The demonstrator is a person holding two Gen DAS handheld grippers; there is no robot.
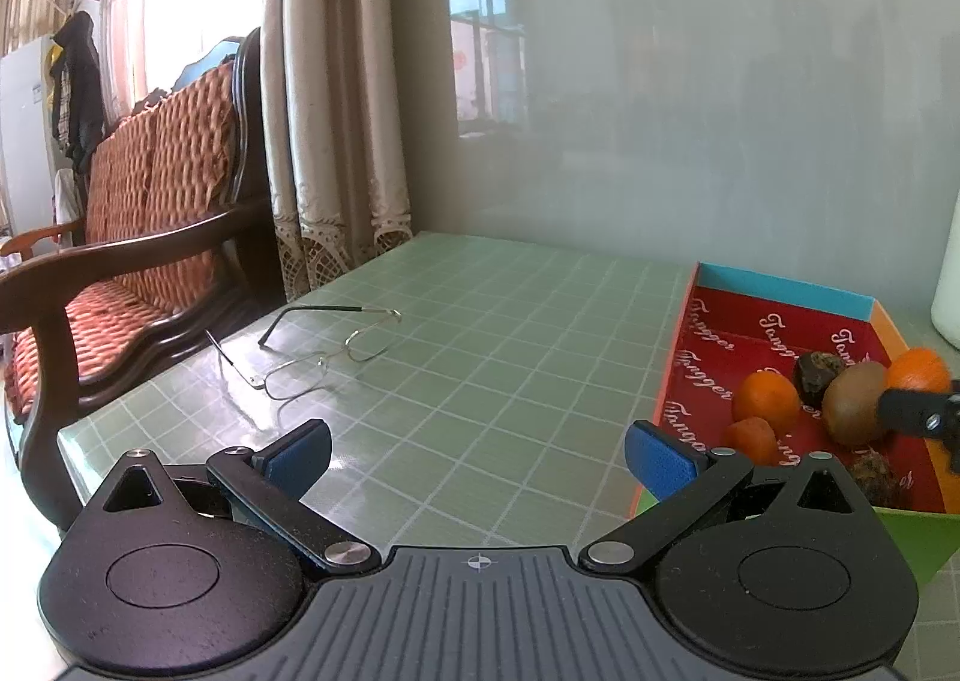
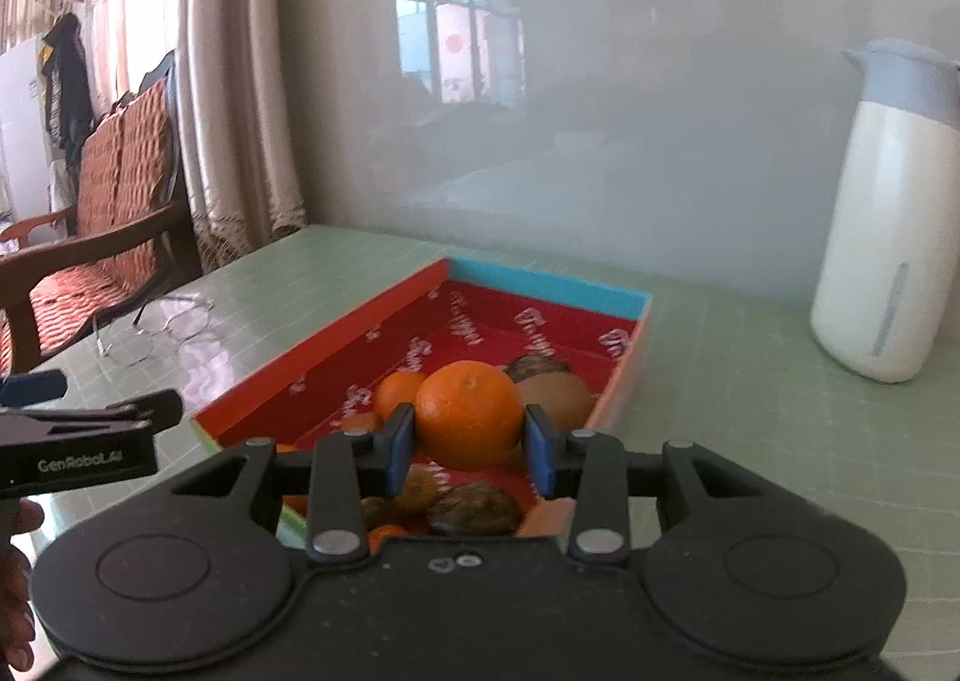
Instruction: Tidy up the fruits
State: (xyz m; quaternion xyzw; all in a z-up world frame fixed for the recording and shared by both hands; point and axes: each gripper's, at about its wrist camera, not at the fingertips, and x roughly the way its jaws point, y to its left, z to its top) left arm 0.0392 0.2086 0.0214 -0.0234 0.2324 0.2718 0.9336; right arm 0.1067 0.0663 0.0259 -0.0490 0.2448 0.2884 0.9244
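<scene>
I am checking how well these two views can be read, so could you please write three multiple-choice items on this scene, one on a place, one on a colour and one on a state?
1. Where do the glasses lie?
A. In the box
B. On the table, left of the box
C. On the chair

2. What colour is the box's far end wall?
A. Blue
B. Yellow
C. Black

3. What is the state of the right tool?
A. Open and empty
B. Shut on an orange
C. Shut on the flask

Key:
1 B, the glasses rest on the green table, apart from the box.
2 A, the far wall is blue, the long side wall orange-red.
3 B, both pads press on the orange above the box; the left tool stands open and empty.
</scene>
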